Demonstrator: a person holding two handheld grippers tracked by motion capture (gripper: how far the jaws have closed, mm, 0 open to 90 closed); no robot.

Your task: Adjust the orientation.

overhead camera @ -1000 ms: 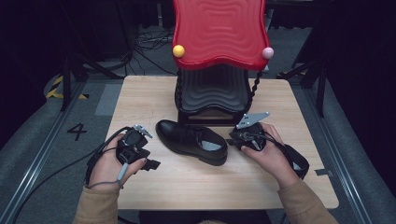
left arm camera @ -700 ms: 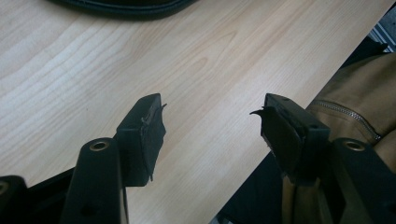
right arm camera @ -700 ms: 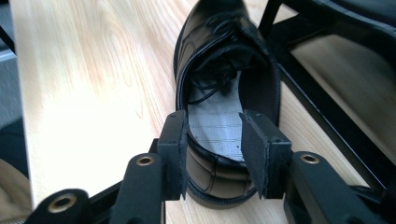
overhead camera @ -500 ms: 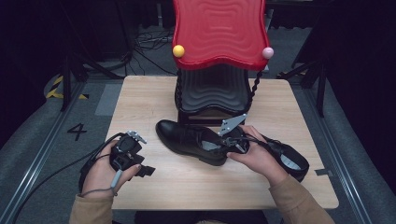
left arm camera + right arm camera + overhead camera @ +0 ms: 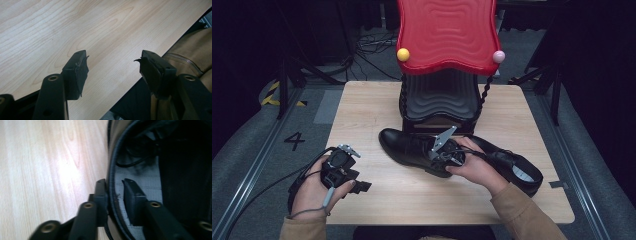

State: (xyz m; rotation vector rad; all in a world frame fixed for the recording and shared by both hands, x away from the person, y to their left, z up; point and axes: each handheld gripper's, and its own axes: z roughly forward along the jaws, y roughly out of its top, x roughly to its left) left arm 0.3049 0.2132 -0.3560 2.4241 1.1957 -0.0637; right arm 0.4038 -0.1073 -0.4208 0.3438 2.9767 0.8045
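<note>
The right gripper point(image 5: 113, 186) is seen with its jaws set astride the collar of a black shoe point(image 5: 414, 149), one jaw outside the leather and the other inside the opening; they have just been closing on that rim, and in the right gripper view a narrow gap is still left between the inner pad and the grey lining, so a firm clench cannot be confirmed. Inside this shoe a pale grey insole and a loose loop of black lace are seen, and nothing else can be made out in its dark interior. The shoe is placed near the middle of the table point(image 5: 362, 107), its toe turned toward the left edge, just in front of the black ribbed base of a red wavy stand point(image 5: 444, 35) that is set at the far edge. A second black shoe point(image 5: 512, 167) is laid toward the right edge, partly covered by the right hand point(image 5: 474, 170), with a light insole showing in its opening; the two shoes are close together, though contact between them cannot be judged. The left gripper point(image 5: 112, 65) is held released over the near left corner of the table, its jaws standing apart with only bare wood between them, well apart from both shoes.
</note>
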